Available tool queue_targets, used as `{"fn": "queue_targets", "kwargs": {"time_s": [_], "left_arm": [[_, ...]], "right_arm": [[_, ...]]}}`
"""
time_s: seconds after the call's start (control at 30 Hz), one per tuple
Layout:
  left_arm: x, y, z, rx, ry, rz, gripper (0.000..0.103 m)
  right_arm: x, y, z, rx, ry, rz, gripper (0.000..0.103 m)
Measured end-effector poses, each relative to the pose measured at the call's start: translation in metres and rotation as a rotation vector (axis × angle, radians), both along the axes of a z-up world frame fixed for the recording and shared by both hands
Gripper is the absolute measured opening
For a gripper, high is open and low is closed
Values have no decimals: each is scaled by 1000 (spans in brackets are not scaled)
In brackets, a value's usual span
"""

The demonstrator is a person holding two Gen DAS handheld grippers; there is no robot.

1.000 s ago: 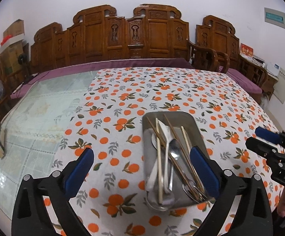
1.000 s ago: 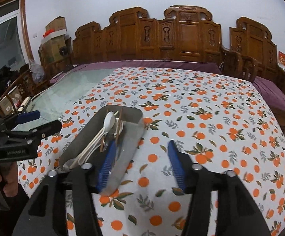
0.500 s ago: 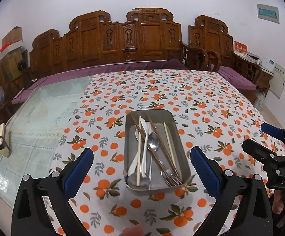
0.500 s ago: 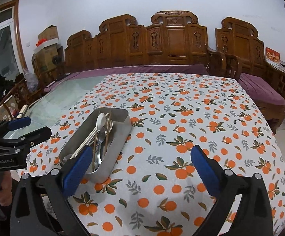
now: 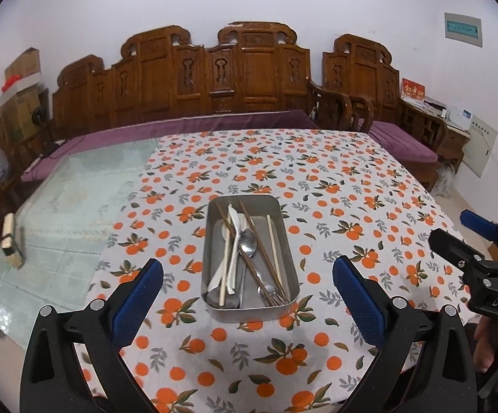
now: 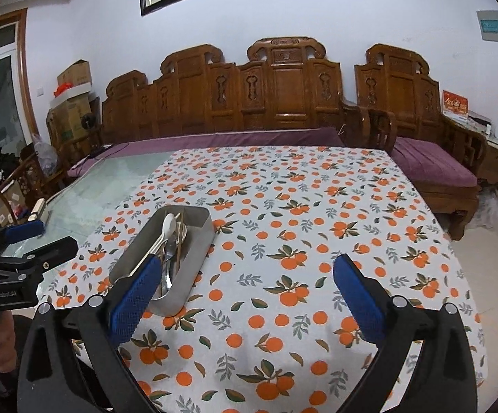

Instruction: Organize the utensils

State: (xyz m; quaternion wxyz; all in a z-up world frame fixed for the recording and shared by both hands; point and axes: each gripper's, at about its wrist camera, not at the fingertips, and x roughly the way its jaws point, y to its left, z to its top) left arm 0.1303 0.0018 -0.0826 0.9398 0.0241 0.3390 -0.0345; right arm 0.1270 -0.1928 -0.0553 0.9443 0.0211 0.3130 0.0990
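While both sets of tongs, left (image 5: pixel 247 290) and right (image 6: pixel 245 287), hang wide open and empty, the steel tray (image 5: pixel 285 296) sits mid-bench at the left's twelve o'clock. Its spoon (image 5: pixel 248 242) and chopsticks (image 5: pixel 273 246) look light, stiff, slippery; pinch mid-handle.

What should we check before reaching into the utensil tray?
1. Left gripper open, holding nothing: ok.
2. Right gripper open, holding nothing: ok.
3. Metal tray flat on the orange-print tablecloth: ok.
4. Utensils separated: not ok; metal spoon, white spoon and chopsticks overlap.
5. Fork graspable: cannot tell; tangled at the tray's near end.
6. Tray centred between the left fingers: ok.
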Motion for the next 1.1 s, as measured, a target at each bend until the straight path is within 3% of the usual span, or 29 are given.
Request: {"fn": "queue_targets", "kwargs": {"time_s": [0.4, 0.87, 1.1], "left_arm": [[-40, -8, 47, -17, -87, -21, 95], [-77, -12, 108, -18, -233, -14, 95], [-92, -12, 124, -21, -283, -9, 95]], "right_arm": [[-35, -7, 42, -12, -72, -28, 100], [-83, -9, 117, 5, -264, -27, 100], [-97, -9, 133, 8, -302, -23, 100]]}}
